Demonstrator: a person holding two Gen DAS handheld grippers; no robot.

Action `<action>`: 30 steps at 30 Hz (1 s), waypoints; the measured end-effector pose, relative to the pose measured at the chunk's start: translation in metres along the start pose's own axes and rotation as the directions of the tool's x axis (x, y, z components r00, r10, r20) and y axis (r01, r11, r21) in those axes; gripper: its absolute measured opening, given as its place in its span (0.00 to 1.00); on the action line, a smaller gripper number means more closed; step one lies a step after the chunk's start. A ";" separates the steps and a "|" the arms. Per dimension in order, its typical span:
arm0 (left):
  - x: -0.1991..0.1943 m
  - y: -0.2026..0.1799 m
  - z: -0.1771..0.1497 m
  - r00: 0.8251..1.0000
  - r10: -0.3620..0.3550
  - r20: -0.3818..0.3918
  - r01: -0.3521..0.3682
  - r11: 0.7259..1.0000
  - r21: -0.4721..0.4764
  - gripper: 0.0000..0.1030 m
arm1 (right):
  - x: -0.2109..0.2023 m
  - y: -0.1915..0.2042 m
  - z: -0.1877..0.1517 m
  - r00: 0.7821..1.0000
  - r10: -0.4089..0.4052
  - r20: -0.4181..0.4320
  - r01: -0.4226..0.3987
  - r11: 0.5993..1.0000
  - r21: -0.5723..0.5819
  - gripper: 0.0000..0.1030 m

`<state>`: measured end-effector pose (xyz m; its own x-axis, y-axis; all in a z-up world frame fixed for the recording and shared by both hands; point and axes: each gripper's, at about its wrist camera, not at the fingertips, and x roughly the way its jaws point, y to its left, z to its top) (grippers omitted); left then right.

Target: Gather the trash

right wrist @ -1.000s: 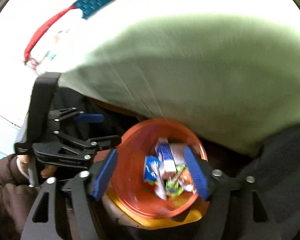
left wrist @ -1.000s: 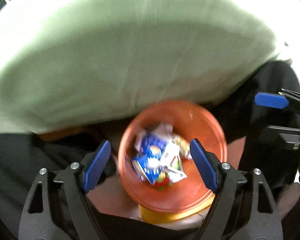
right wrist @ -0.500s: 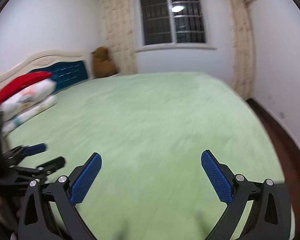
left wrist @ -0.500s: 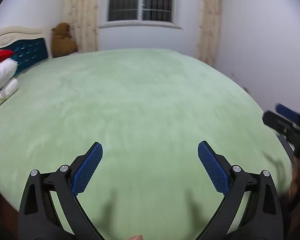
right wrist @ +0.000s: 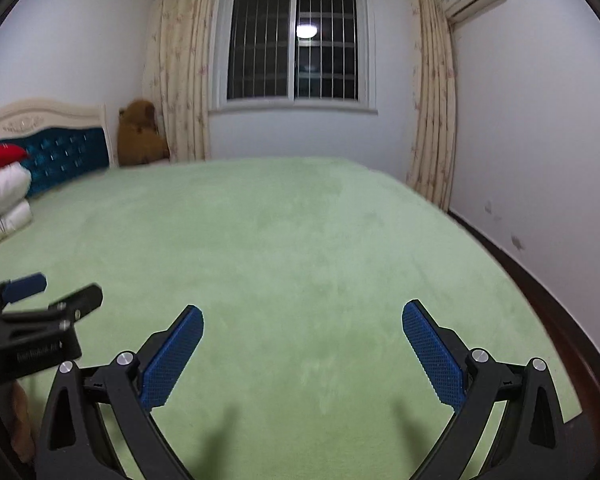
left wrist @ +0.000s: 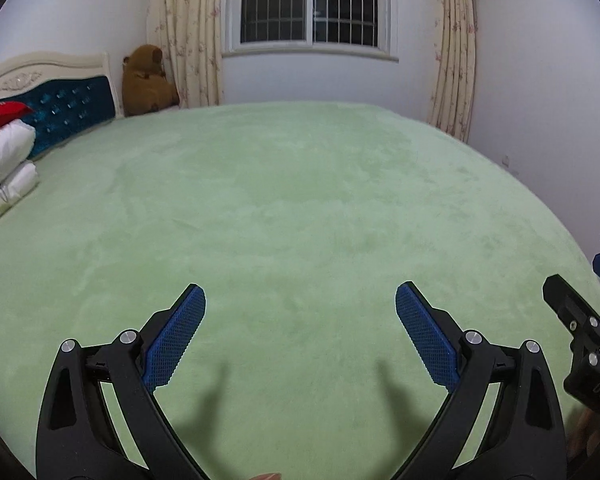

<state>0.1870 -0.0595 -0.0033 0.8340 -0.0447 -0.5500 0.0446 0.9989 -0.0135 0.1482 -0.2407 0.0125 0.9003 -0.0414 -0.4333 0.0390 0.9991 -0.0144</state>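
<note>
No trash and no bin show in either view. In the left wrist view my left gripper [left wrist: 300, 292] stands open over the near part of a green bed cover [left wrist: 300, 200], with nothing between its blue pads [left wrist: 176, 340]. In the right wrist view my right gripper [right wrist: 303, 309] is also open and empty above the same cover [right wrist: 300, 248]. Each gripper shows at the edge of the other's view: the right gripper [left wrist: 580, 276] at the right, the left gripper [right wrist: 60, 290] at the left. Both hang side by side over the bed's near edge.
White pillows with a red one on top [left wrist: 4, 152] lie at the left by a blue padded headboard [left wrist: 72, 112]. A brown teddy bear [left wrist: 148, 80] sits in the far corner. A barred window [right wrist: 296, 48] and curtains are behind. Dark floor [right wrist: 540, 288] runs along the right wall.
A second ago both grippers pointed down into an orange bin holding wrappers. They have swung up and now look across the bed; the bin has left both views and the jaws stand a little wider.
</note>
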 end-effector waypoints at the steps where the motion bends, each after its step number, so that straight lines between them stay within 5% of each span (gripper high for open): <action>1: 0.000 0.001 0.000 1.000 0.000 -0.004 0.000 1.000 -0.003 0.91 | 0.002 -0.001 0.000 1.000 -0.002 -0.006 0.002 1.000 0.007 0.96; 30: 0.001 0.007 -0.003 1.000 -0.010 0.019 0.011 1.000 -0.023 0.91 | -0.003 -0.001 -0.008 0.999 -0.044 0.015 0.043 0.998 0.050 0.96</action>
<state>0.1867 -0.0521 -0.0065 0.8437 -0.0554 -0.5340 0.0407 0.9984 -0.0391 0.1415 -0.2417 0.0066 0.9040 -0.0853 -0.4189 0.0996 0.9949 0.0123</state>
